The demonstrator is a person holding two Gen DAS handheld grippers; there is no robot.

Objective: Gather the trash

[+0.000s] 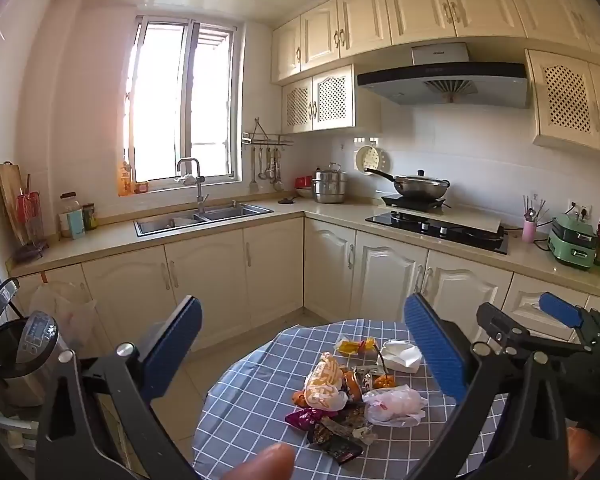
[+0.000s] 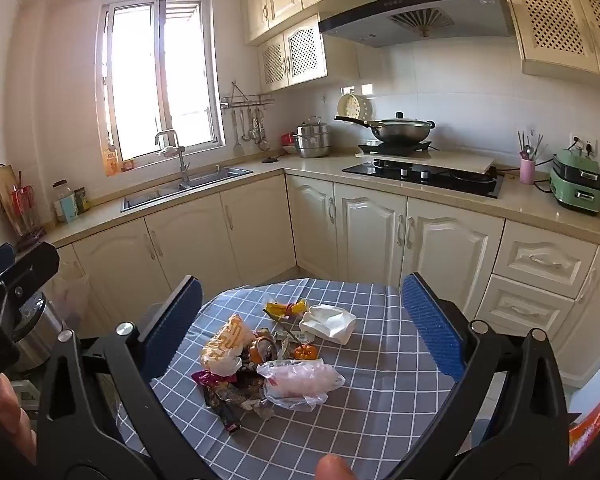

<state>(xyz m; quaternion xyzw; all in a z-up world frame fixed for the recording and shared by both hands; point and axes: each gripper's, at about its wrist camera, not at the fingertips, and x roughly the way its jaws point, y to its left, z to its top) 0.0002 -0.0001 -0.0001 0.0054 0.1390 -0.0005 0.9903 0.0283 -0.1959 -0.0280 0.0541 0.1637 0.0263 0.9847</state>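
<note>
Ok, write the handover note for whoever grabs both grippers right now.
Left gripper: open, empty, held above the table's near edge.
Right gripper: open, empty, also over the table.
Trash pile sits mid-table on the checked cloth: wrappers, a clear plastic bag, a white tissue.
Done: nothing collected yet.
Left: pick up every piece. No bin clearly in view.

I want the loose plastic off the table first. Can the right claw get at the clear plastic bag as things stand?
Probably yes. The right claw is open and empty above the table, and the clear plastic bag lies on the near right edge of the trash pile with nothing on top of it.
</note>
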